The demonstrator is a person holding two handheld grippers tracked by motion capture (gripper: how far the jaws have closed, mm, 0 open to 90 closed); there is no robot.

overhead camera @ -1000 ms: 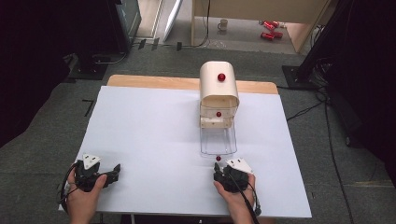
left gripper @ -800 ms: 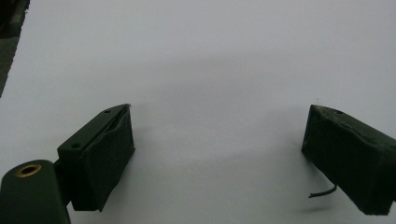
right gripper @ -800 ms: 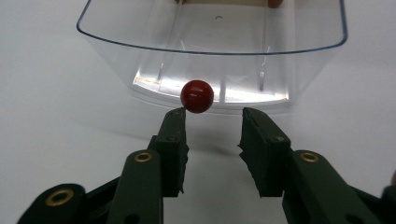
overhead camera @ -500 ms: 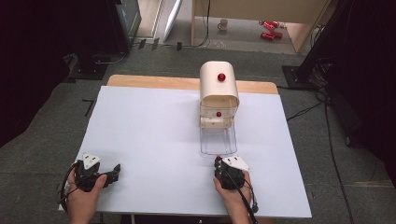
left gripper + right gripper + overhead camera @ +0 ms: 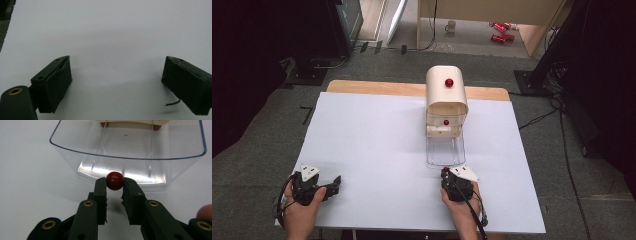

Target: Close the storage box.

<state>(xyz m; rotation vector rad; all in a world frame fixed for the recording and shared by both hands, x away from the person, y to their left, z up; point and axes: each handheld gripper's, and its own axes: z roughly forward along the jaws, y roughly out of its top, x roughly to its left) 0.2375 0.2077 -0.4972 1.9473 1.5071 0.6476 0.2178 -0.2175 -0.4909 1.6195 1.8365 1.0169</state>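
A small glossy red ball (image 5: 115, 180) is pinched between the pads of my right gripper (image 5: 114, 184), which is shut on it just in front of a clear plastic tray (image 5: 125, 157). From above, the right gripper (image 5: 446, 175) sits at the tray's (image 5: 445, 150) near end, with the ball (image 5: 445, 170) at its tip. My left gripper (image 5: 334, 184) rests at the near left of the table. Its jaws stand wide open (image 5: 117, 75) over bare white tabletop, with nothing between them.
The clear tray juts out from a cream, round-topped box (image 5: 446, 100) at the table's far middle. The box carries a red knob (image 5: 449, 82) on top and a second red ball (image 5: 446, 122) at its lower opening. The white tabletop (image 5: 377, 140) spreads between the grippers.
The right gripper's jaws have drawn together on the red ball. Both hands have stayed where they were.
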